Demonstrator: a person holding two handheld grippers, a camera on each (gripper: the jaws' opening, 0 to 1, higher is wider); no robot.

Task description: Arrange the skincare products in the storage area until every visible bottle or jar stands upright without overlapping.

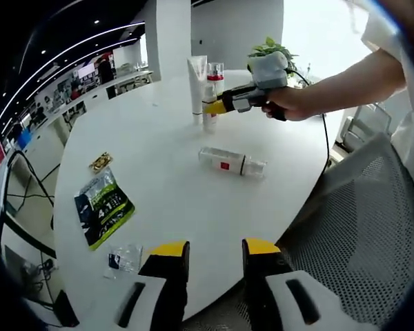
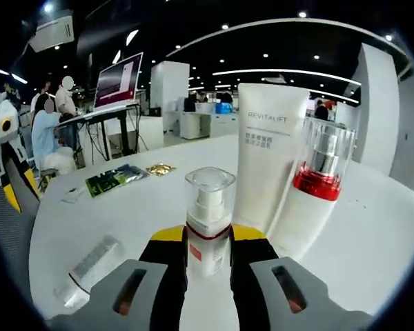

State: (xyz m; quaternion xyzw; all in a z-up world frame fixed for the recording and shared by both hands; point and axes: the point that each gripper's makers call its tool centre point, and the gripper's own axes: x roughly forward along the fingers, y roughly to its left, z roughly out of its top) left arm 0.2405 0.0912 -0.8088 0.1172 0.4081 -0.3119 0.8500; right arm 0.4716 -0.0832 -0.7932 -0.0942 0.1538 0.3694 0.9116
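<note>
The left gripper point(image 1: 213, 249) rises from the bottom centre of the left gripper view with its yellow-tipped jaws parted and nothing between them, over the near edge of the round white table point(image 1: 159, 145). In the right gripper view, the right gripper point(image 2: 208, 238) has its jaws closed against the sides of a small pump bottle point(image 2: 208, 227) with a clear cap and a red label, which stands upright between them at lower centre.

Left gripper view, left to right: a green sachet point(image 1: 103, 208) lies flat at the lower left of the table, with a small gold packet point(image 1: 101, 163) just above it and a clear plastic wrapper point(image 1: 126, 257) below it near the table's edge. At centre, a clear bottle with a red label point(image 1: 232, 163) lies on its side, well apart from the rest. At upper centre a white tube point(image 1: 196, 86) stands upright beside a red-banded bottle point(image 1: 214, 79); the right gripper, held by a person's hand point(image 1: 290, 103), reaches in from the right to them. A mesh chair point(image 1: 359, 227) takes the lower right.

Right gripper view, left to right: the lying clear bottle point(image 2: 90, 269) at lower left, the green sachet point(image 2: 114, 179) and gold packet point(image 2: 160, 167) farther back, then the held pump bottle. Just behind it stands the white tube point(image 2: 269, 158), marked REVITALIFT, and right of that the bottle with a red band point(image 2: 310, 196) under a clear cap, upright and touching or nearly touching the tube.
</note>
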